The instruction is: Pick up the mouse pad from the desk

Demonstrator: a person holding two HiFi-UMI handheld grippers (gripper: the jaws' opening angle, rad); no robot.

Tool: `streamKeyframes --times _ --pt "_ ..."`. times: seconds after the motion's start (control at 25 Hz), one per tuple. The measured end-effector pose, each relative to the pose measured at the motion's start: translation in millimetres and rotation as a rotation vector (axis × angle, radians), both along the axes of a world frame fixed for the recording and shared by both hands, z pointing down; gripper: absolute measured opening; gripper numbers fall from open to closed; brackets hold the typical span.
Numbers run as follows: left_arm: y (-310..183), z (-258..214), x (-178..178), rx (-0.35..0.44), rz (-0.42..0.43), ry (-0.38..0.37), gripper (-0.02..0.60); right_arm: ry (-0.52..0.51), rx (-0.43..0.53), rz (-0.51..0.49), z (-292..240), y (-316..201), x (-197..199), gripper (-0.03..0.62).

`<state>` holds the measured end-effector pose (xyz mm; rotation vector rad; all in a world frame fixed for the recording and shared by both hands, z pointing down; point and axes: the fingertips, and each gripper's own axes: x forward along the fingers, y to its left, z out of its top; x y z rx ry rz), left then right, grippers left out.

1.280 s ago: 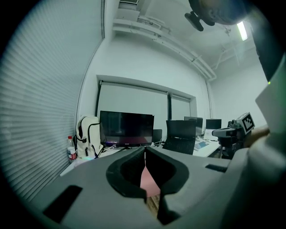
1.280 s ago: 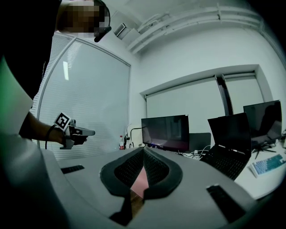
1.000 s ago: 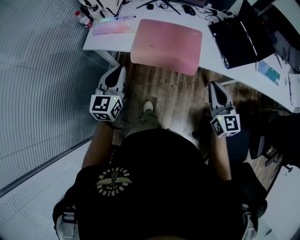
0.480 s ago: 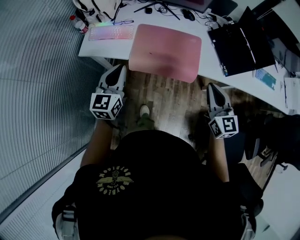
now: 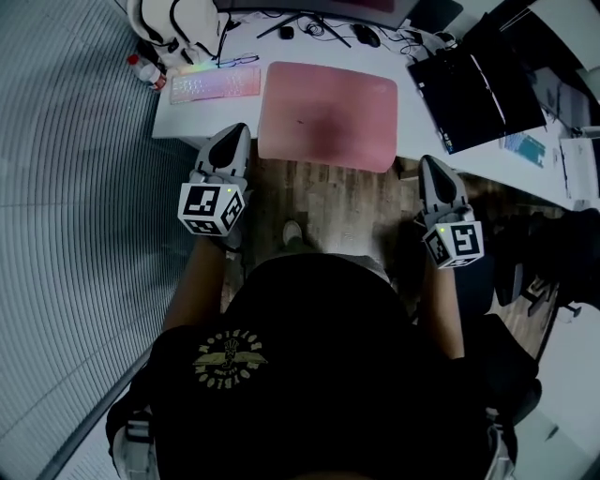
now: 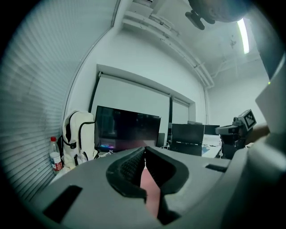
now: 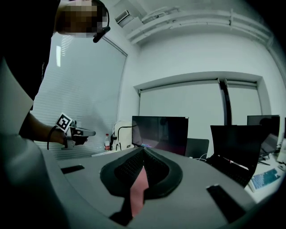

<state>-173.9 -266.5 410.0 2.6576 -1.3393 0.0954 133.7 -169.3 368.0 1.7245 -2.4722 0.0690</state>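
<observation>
A pink mouse pad lies flat on the white desk, its near edge hanging a little over the desk's front. My left gripper is shut and empty, its tips close to the pad's near left corner. My right gripper is shut too, just off the pad's near right corner, by the desk's edge. In the left gripper view the jaws meet, with pink pad showing below them. The right gripper view shows shut jaws with the pink pad beyond.
A pastel keyboard lies left of the pad, with a water bottle and a white backpack behind it. An open black laptop sits right of the pad. A monitor stands at the back. Wooden floor lies below.
Both grippers have moved forward toward the desk. Their tips now sit at the pad's near corners, where before they hung over the floor short of the desk.
</observation>
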Motion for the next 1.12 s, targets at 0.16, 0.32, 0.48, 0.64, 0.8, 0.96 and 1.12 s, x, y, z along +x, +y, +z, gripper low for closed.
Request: streamKeyframes --times 0.16,0.32,0.48,0.64,0.8,0.96,1.12 --pt "-18.1 1.3 -2.9 0.01 0.026 -0.009 0.012 0.01 0.011 0.007 -2.1 -11.4 -8.8 -0.003" --pt "-24.8 10.2 1.9 -0.002 0.041 -0.021 0.012 0.001 -0.017 0.036 12.0 -13.2 3.4 -0.003" --pt "-29.2 35.8 2.9 -0.028 0.035 -0.06 0.012 -0.003 -0.067 0.088 36.8 -15.6 26.2 -0.003" --pt "-34.6 67.2 7.2 -0.08 0.026 -0.088 0.012 -0.02 -0.127 0.09 71.6 -22.7 44.0 -0.003" --pt "-42.2 107.1 13.1 -0.146 0.036 -0.125 0.012 -0.029 -0.203 0.075 113.6 -37.8 50.8 -0.002" --pt "-53.1 156.6 13.8 -0.241 0.029 -0.157 0.011 -0.05 -0.285 0.058 159.9 -53.5 53.3 0.003" --pt "-58.3 192.2 13.9 -0.32 0.011 -0.15 0.012 -0.04 -0.353 0.041 196.2 -60.8 57.4 0.012"
